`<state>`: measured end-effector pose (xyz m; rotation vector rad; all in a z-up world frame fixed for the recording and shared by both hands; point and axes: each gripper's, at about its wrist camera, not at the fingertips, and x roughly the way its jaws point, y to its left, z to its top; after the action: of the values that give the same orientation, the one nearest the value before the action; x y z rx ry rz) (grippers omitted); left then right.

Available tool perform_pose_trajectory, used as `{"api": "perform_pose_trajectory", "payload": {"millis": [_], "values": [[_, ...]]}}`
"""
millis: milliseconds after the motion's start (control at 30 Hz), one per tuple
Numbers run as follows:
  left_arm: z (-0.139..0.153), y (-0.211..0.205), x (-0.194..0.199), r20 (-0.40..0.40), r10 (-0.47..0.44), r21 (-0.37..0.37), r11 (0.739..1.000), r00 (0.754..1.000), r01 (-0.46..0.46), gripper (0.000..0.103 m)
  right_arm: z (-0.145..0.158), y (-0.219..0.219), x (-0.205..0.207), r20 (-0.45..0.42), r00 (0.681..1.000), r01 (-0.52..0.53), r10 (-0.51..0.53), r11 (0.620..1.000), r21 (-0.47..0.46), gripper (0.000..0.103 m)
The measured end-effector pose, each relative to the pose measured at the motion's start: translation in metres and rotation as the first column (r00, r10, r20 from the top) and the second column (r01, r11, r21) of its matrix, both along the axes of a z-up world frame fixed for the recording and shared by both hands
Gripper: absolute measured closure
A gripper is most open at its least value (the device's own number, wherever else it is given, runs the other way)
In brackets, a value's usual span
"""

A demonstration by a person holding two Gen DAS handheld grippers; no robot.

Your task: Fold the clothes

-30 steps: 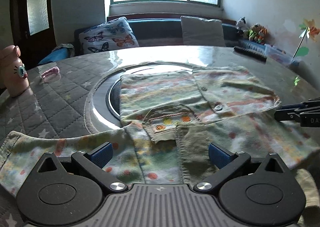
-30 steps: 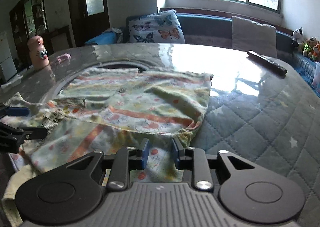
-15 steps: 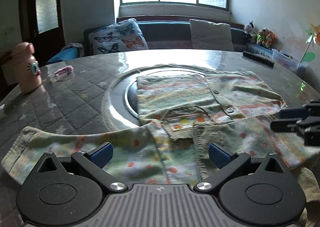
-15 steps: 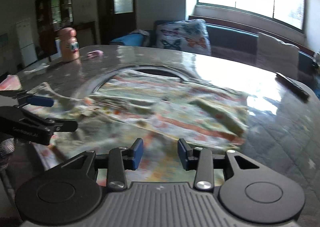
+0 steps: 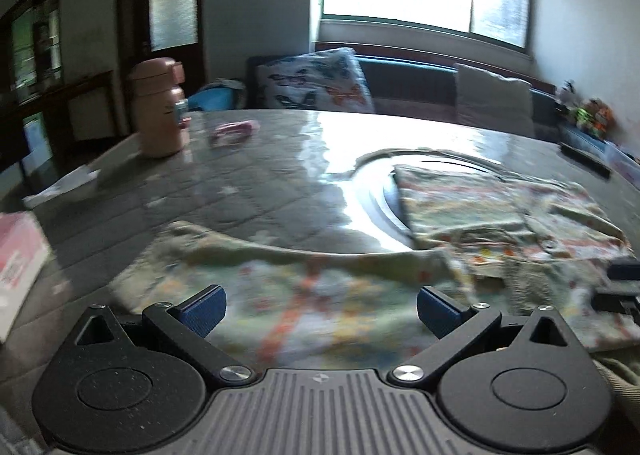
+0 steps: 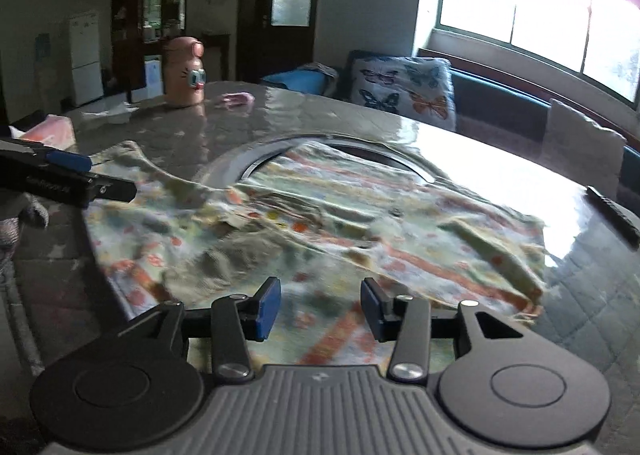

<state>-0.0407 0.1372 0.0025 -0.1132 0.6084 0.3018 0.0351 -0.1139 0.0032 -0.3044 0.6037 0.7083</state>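
Observation:
A child's green patterned garment (image 5: 472, 223) with orange stripes and dots lies partly folded on the round table (image 5: 280, 183); it also shows in the right wrist view (image 6: 360, 223). One sleeve (image 5: 240, 255) stretches out to the left. My left gripper (image 5: 320, 309) is open and empty, just above the sleeve near the table's front edge. My right gripper (image 6: 318, 309) is open and empty over the garment's near hem. The left gripper also shows at the left of the right wrist view (image 6: 76, 179).
A pink bottle (image 5: 160, 115) and a small pink object (image 5: 234, 131) stand at the far left of the table. A pink tissue box (image 5: 16, 263) and white paper (image 5: 64, 187) lie at the left edge. A black remote (image 6: 616, 215) lies at the right.
Both grippers have swung to the left. The right gripper has opened from nearly shut. The left gripper now faces the outstretched sleeve instead of the garment's body.

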Motion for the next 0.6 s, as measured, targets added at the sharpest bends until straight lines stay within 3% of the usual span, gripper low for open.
{"api": "perform_pose_trajectory", "payload": {"millis": [167, 400, 600], "values": [[-0.001, 0.027, -0.011, 0.012, 0.083, -0.002, 0.997, 0.996, -0.083, 0.003, -0.011, 0.010, -0.004, -0.008, 1.000, -0.024, 0.024, 0.999, -0.035, 0.057], [-0.004, 0.065, -0.018, 0.015, 0.227, -0.014, 0.974, 0.974, -0.226, 0.015, -0.003, 0.005, -0.004, -0.010, 1.000, -0.015, 0.015, 1.000, -0.005, 0.057], [-0.013, 0.094, -0.018, -0.019, 0.309, -0.066, 0.948, 0.951, -0.310, 0.031, -0.004, 0.003, -0.003, -0.030, 0.999, -0.009, 0.010, 1.000, 0.008, 0.057]]}}
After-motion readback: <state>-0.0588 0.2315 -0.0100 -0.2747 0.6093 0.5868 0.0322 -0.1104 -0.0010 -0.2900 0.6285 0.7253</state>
